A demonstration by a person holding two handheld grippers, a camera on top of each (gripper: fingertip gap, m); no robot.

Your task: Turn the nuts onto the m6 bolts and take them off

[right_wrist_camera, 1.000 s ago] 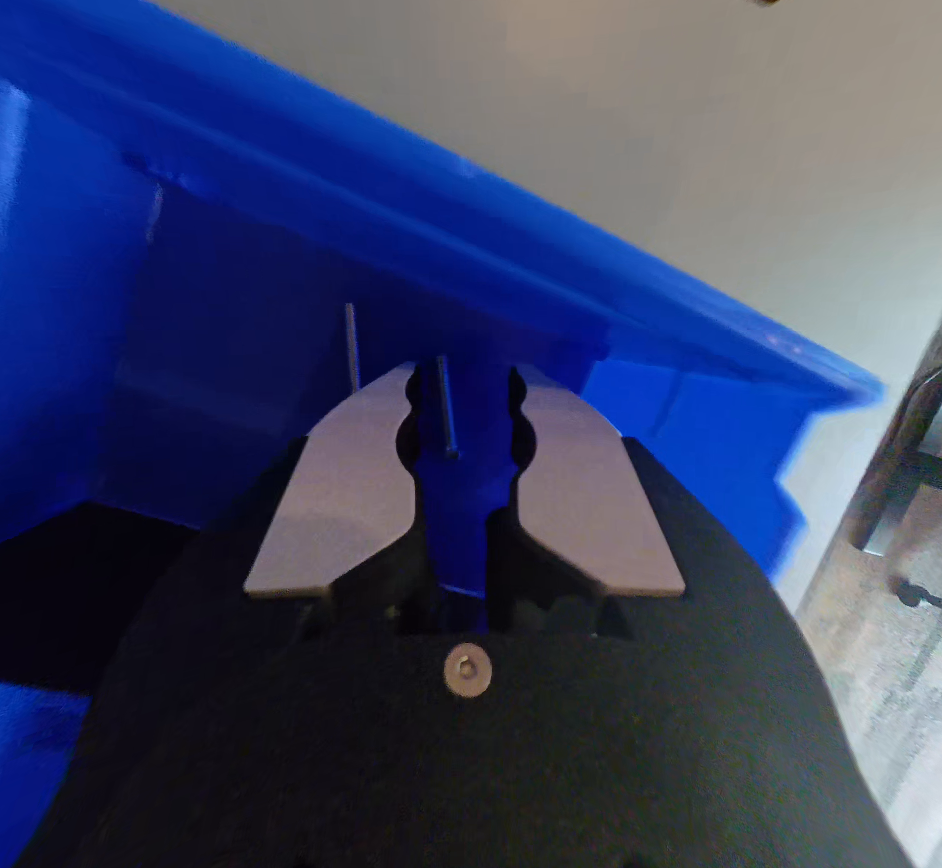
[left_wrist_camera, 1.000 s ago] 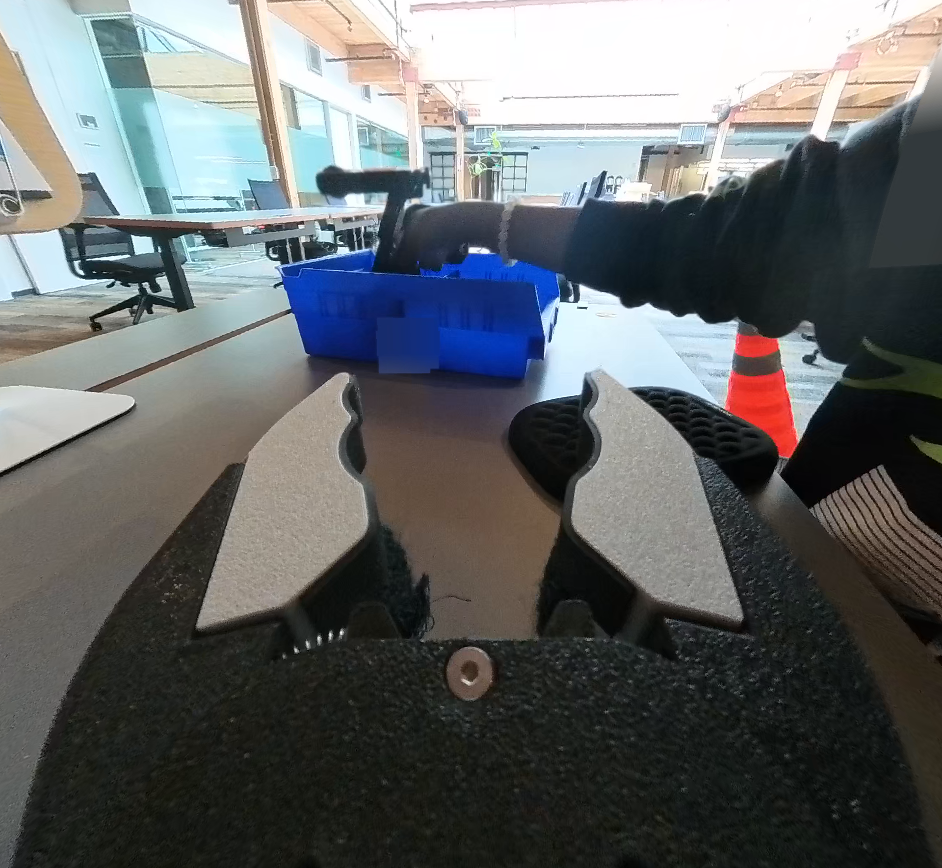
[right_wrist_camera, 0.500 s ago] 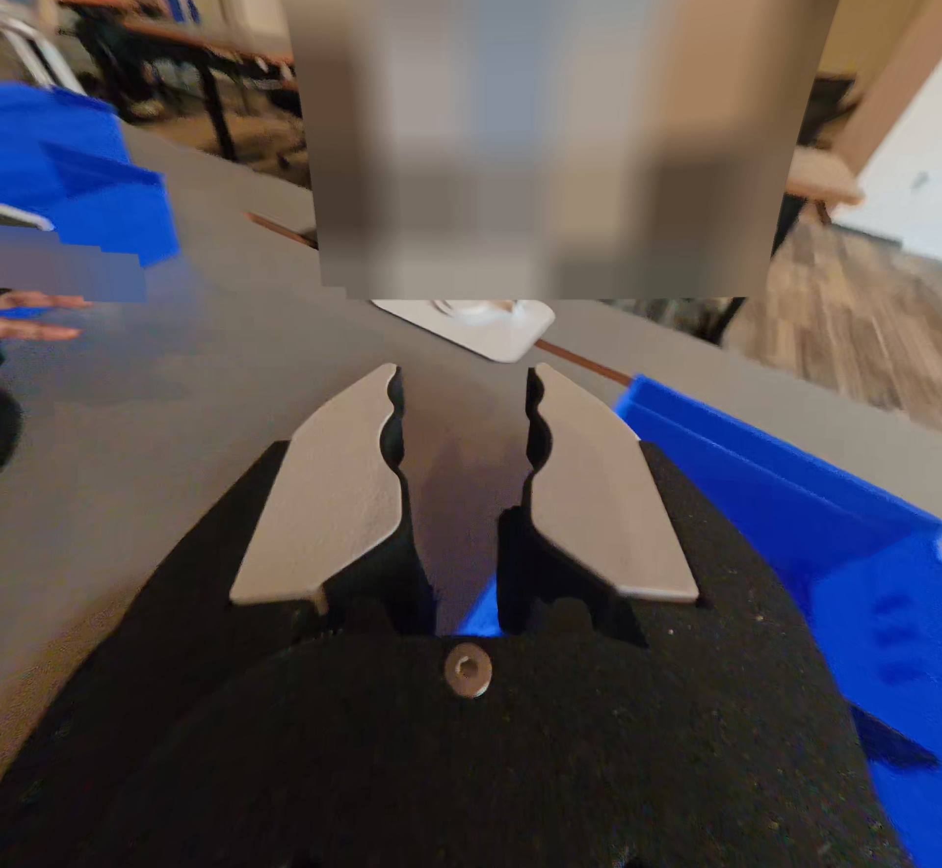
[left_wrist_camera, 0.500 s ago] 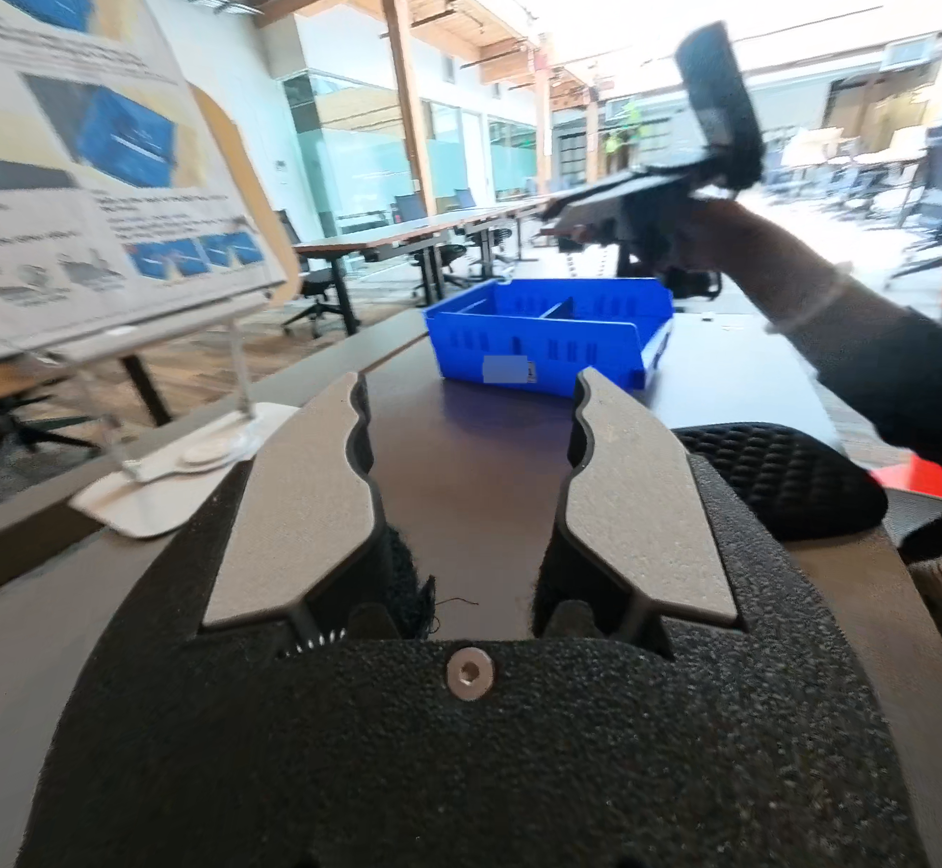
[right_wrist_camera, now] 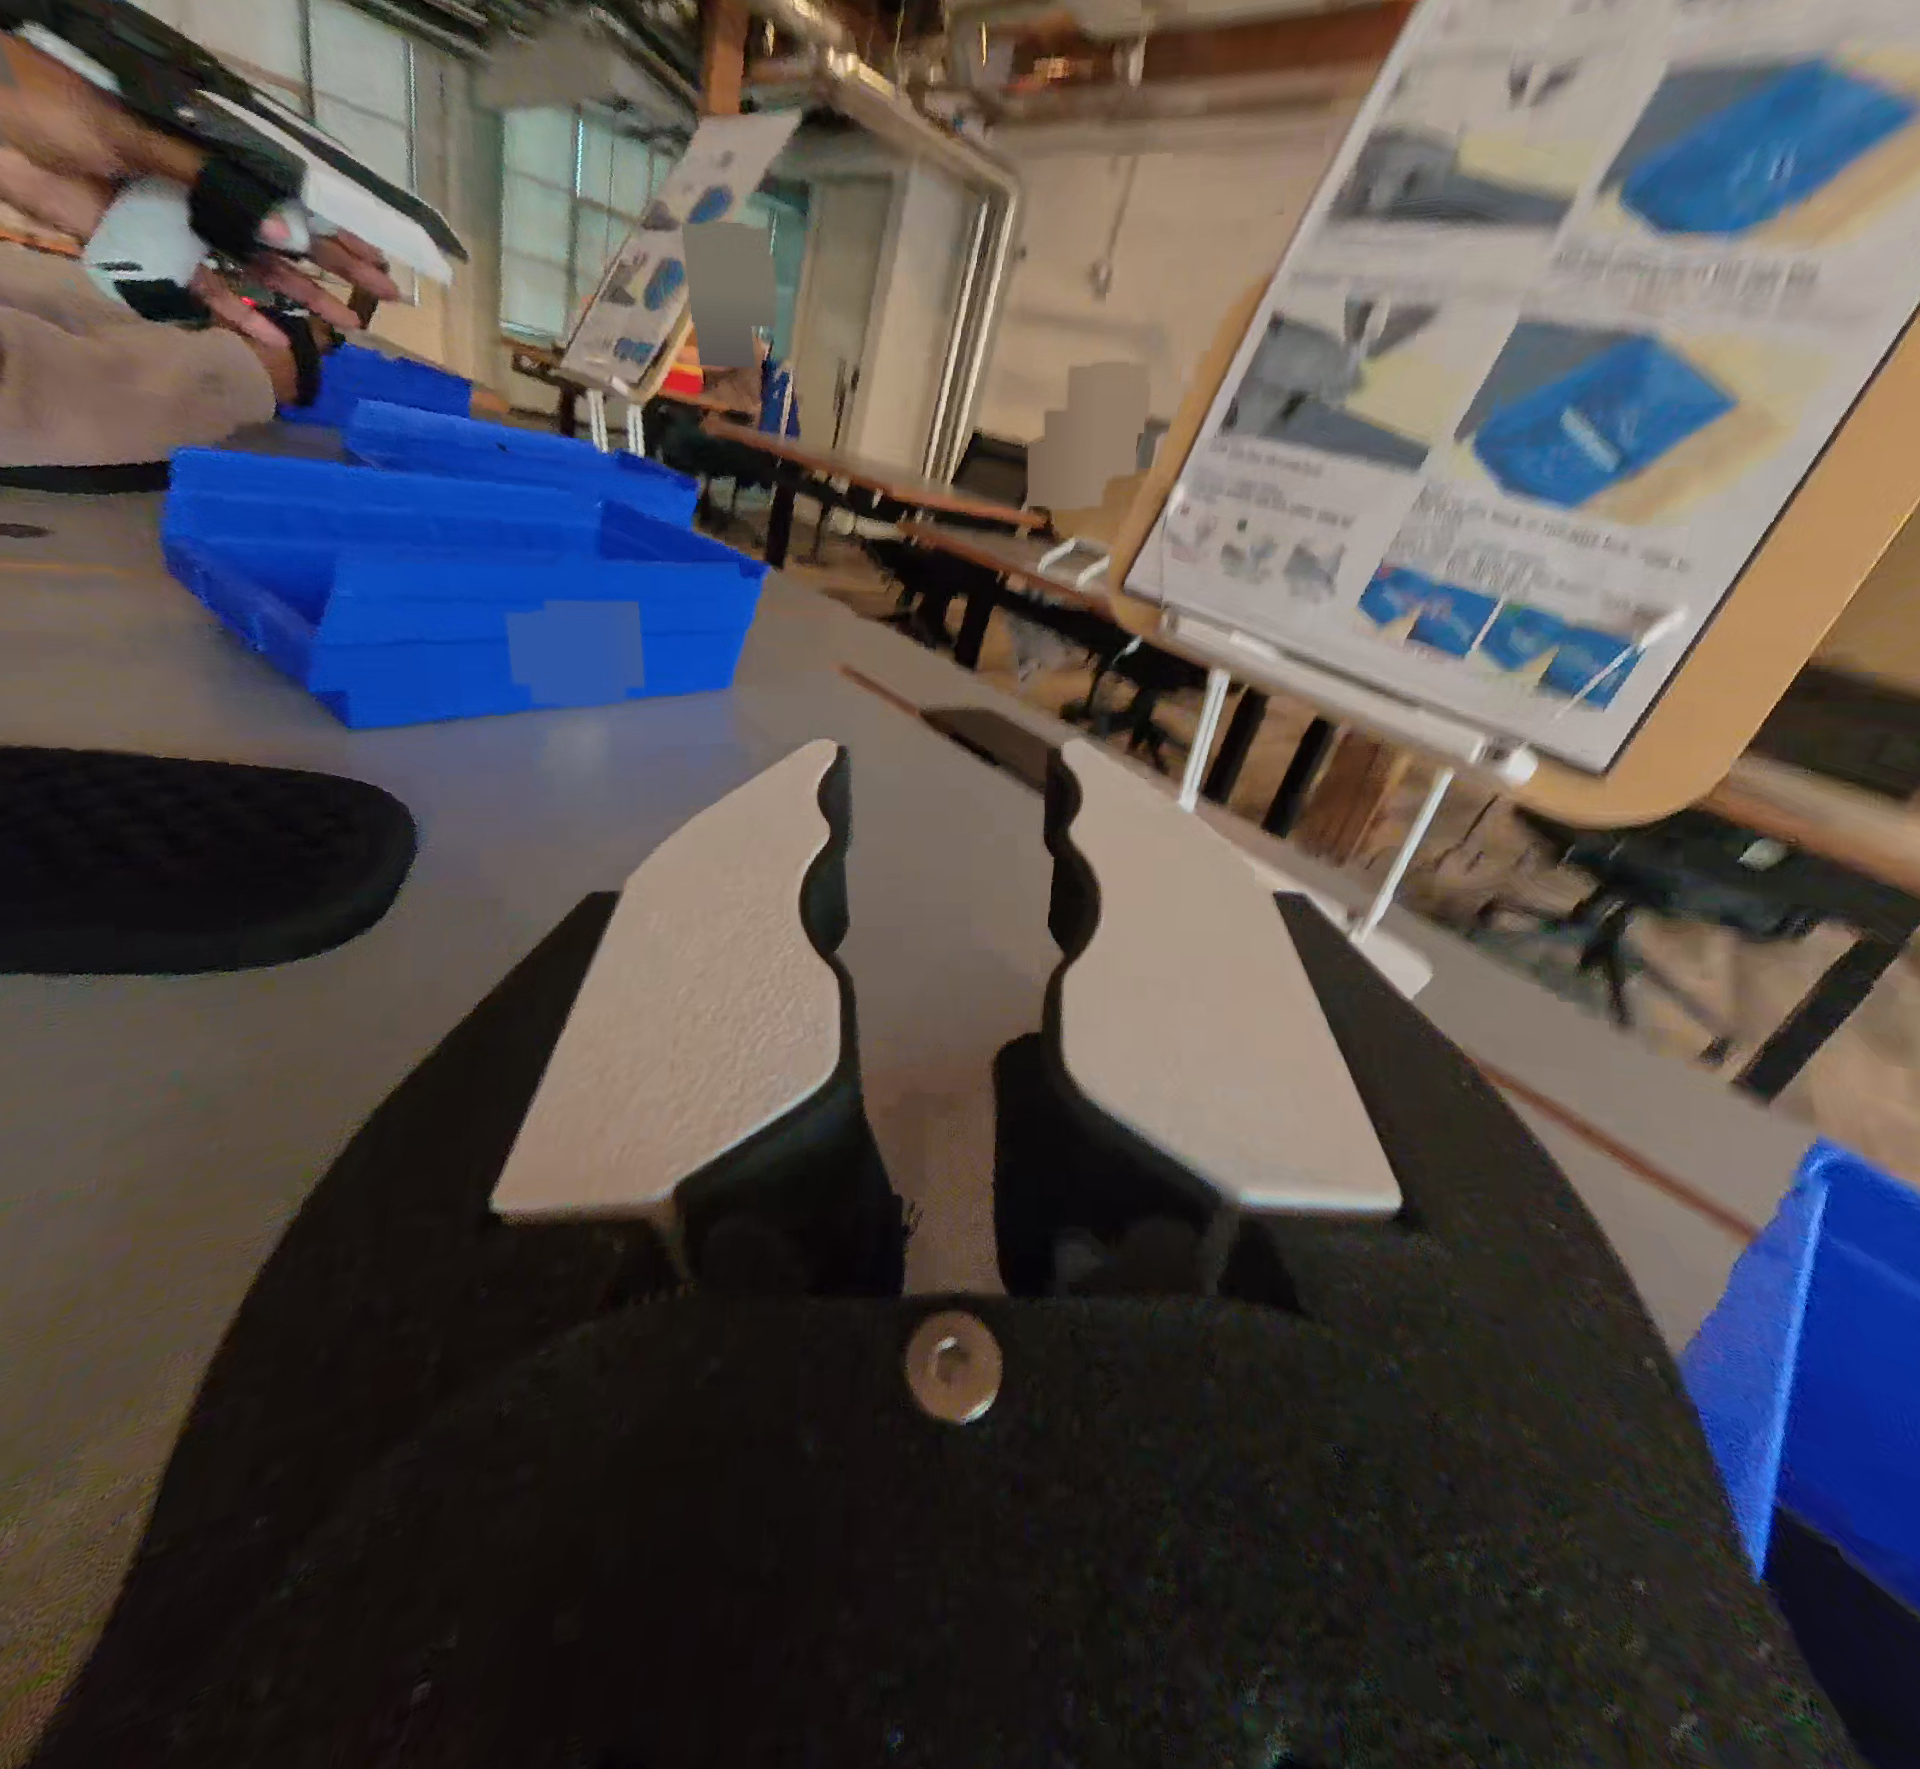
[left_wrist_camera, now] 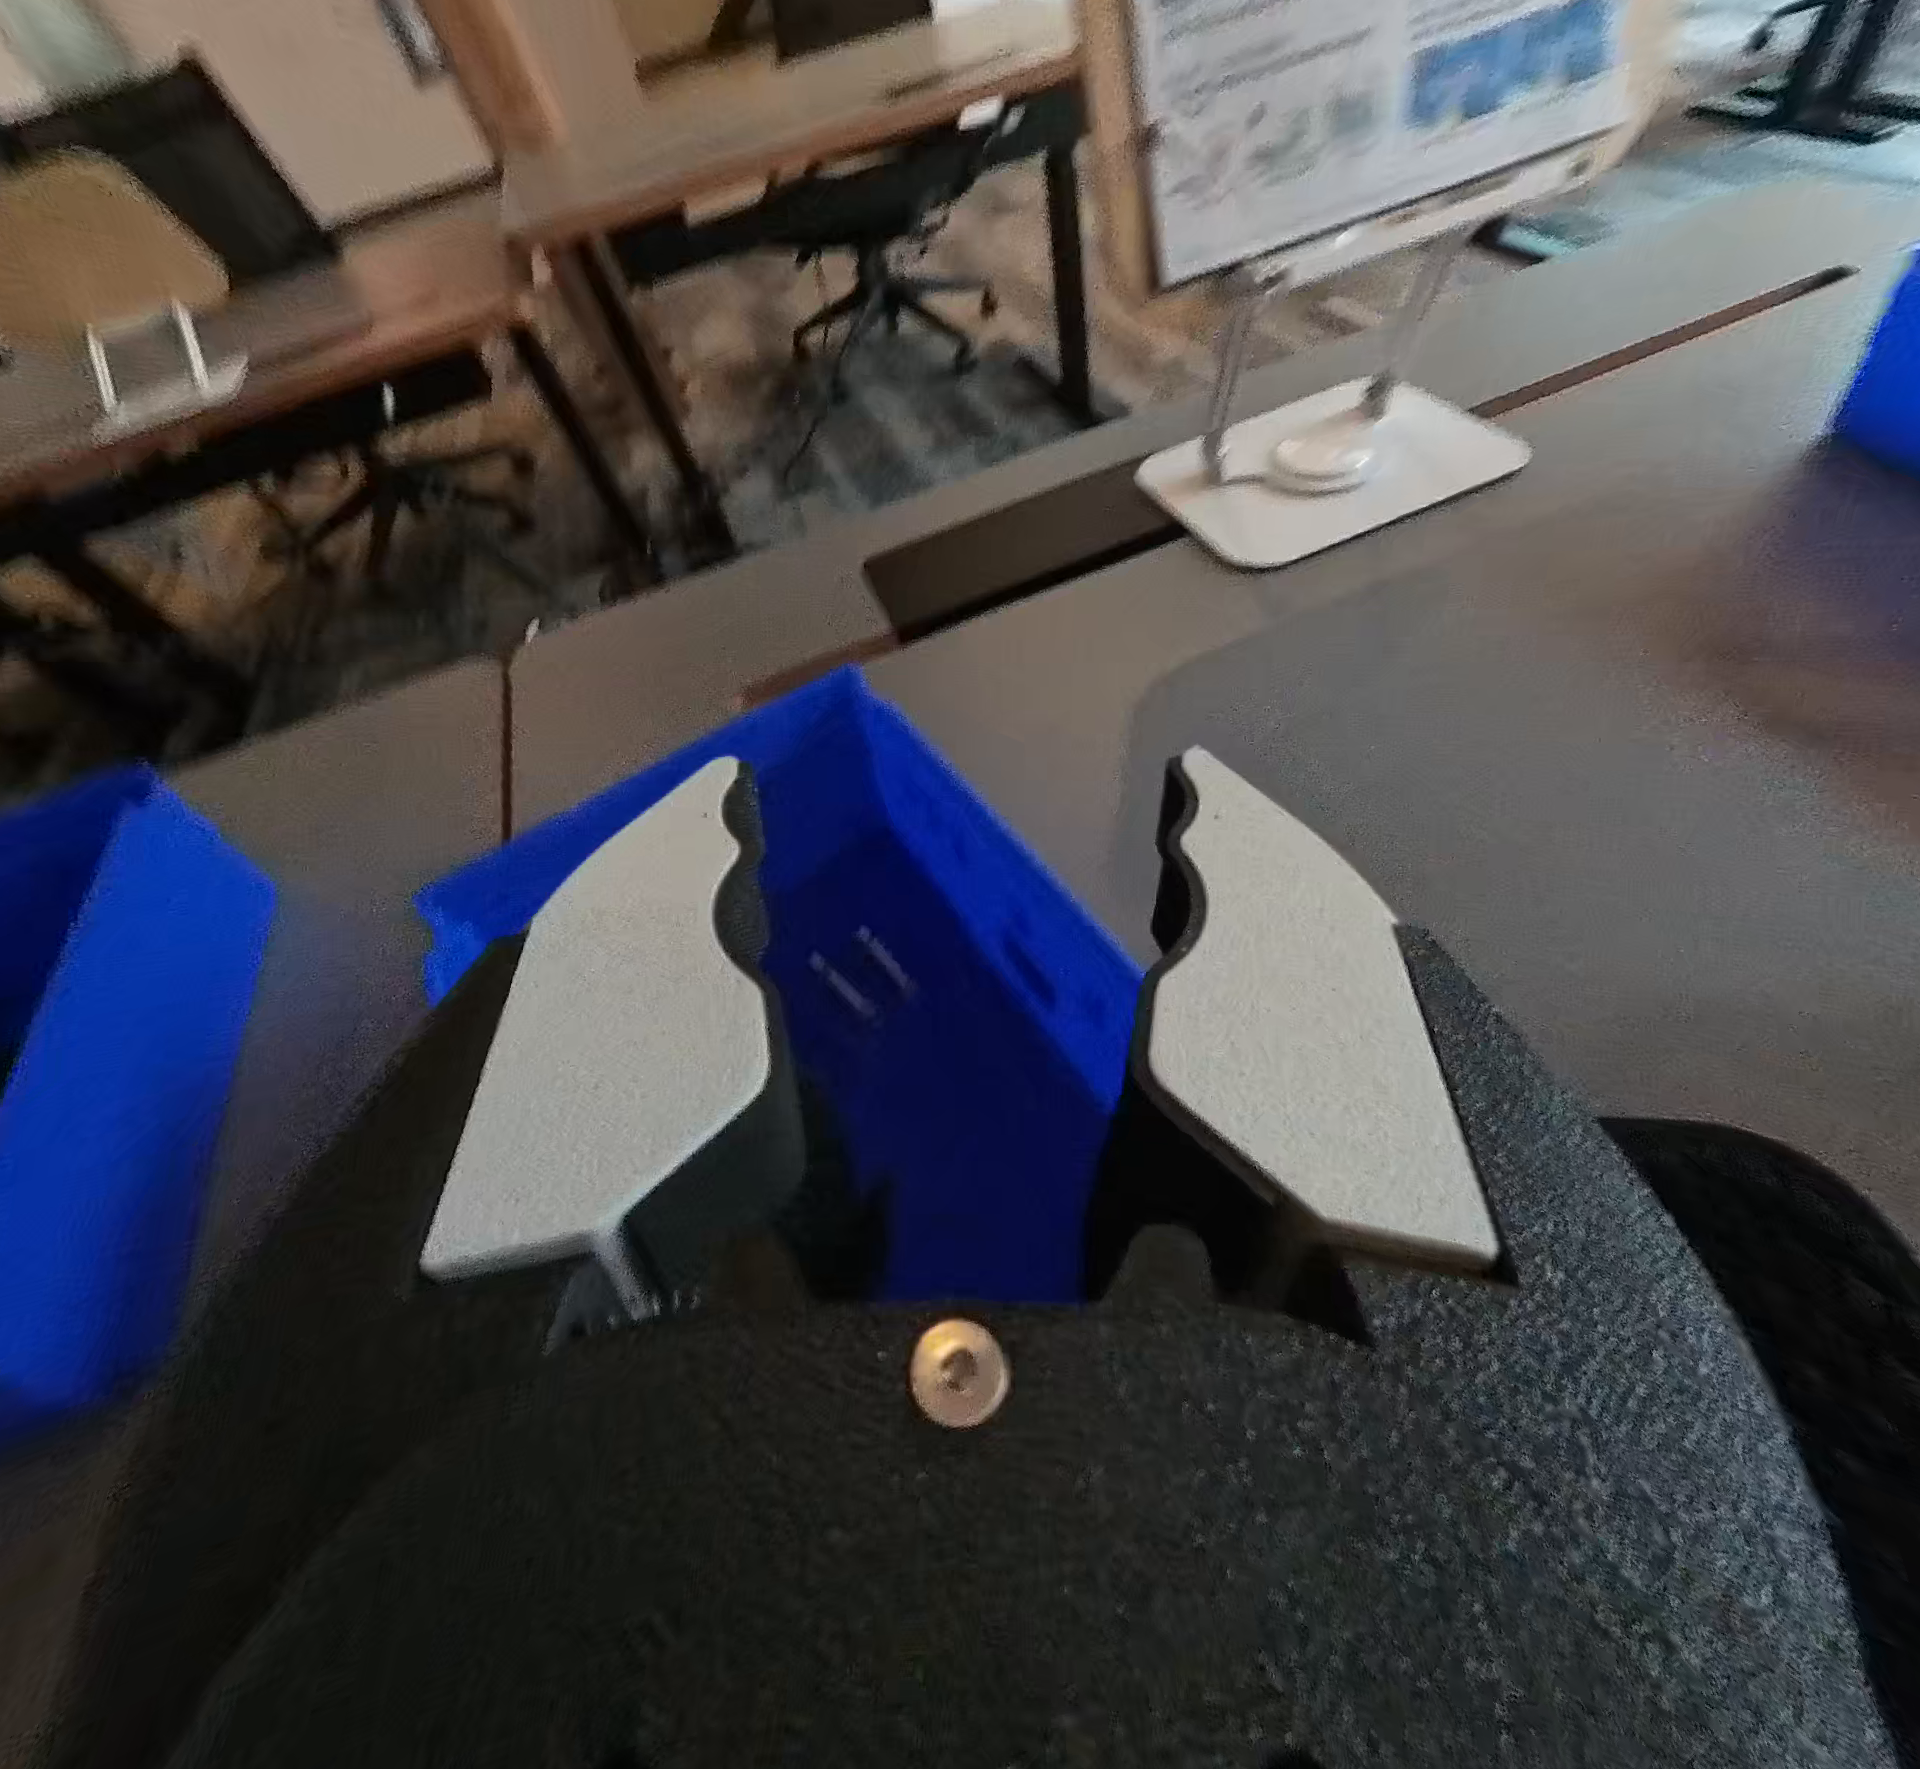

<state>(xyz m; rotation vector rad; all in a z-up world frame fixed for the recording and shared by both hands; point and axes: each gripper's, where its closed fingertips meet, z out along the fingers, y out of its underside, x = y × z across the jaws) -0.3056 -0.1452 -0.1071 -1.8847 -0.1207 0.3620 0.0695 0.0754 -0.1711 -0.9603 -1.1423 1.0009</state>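
Observation:
My left gripper [left_wrist_camera: 956, 784] is open and empty. It hovers over the corner of a blue bin [left_wrist_camera: 935, 898]. A few thin metal bolts [left_wrist_camera: 862, 976] lie inside the bin, between and below the fingers; they are blurred. My right gripper [right_wrist_camera: 945, 774] is open, with only bare grey table [right_wrist_camera: 644, 763] showing between its fingers. No nut shows in either view.
A second blue bin [left_wrist_camera: 104, 1044] lies left of the left gripper. A sign on a white stand [left_wrist_camera: 1330, 462] is behind. In the right wrist view there are stacked blue bins [right_wrist_camera: 447, 597], a black pad [right_wrist_camera: 177, 857], a gloved hand with another gripper [right_wrist_camera: 260, 192], and a bin corner [right_wrist_camera: 1829, 1356]. The tips of one gripper are about 45 centimetres away from the tips of the other.
My right gripper has lifted out of the blue bin, where a thin bolt stood between its fingers; nothing came with it. My left gripper has swung left and now looks down over a blue bin.

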